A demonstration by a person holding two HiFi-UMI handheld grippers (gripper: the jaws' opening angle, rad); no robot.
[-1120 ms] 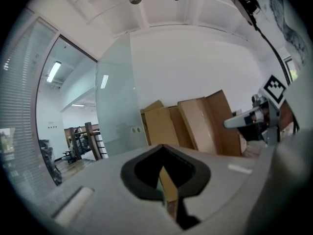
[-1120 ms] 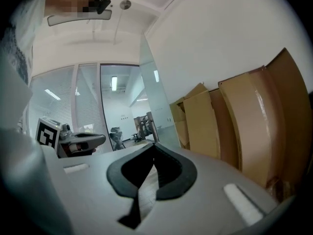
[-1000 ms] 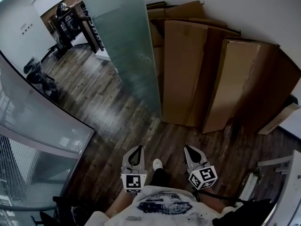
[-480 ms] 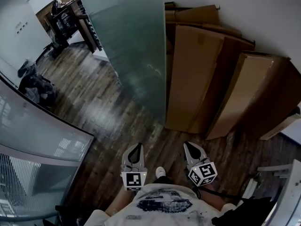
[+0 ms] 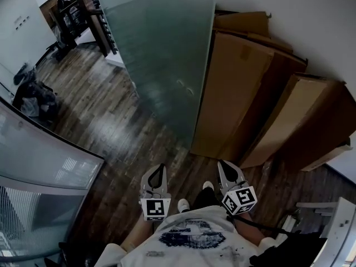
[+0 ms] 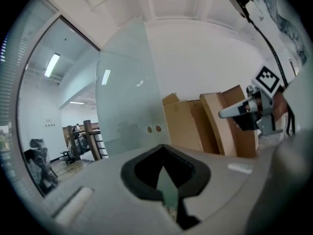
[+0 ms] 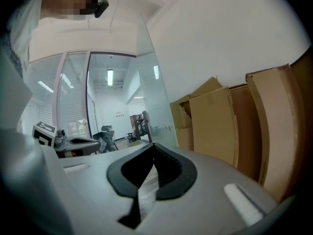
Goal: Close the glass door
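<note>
The frosted glass door point(image 5: 161, 54) stands open, swung out over the wooden floor, its free edge near the cardboard. Two small round fittings point(image 6: 154, 129) sit on its pane. It also shows in the left gripper view point(image 6: 124, 97) and the right gripper view point(image 7: 154, 99), ahead of both grippers and apart from them. My left gripper point(image 5: 159, 168) and right gripper point(image 5: 222, 164) are held side by side in front of my body, both pointing toward the door. Each is shut with nothing in it point(image 6: 164, 153) point(image 7: 154, 147).
Large cardboard sheets point(image 5: 250, 93) lean on the white wall right of the door. A curved glass partition point(image 5: 44, 154) runs along the left. A desk and chairs point(image 5: 78, 10) stand beyond the doorway, and a dark chair point(image 5: 33, 99) stands on the floor. White furniture point(image 5: 339, 227) stands at lower right.
I have walked closer to the door: door and cardboard now sit larger and lower in the head view. Both grippers came along, still shut.
</note>
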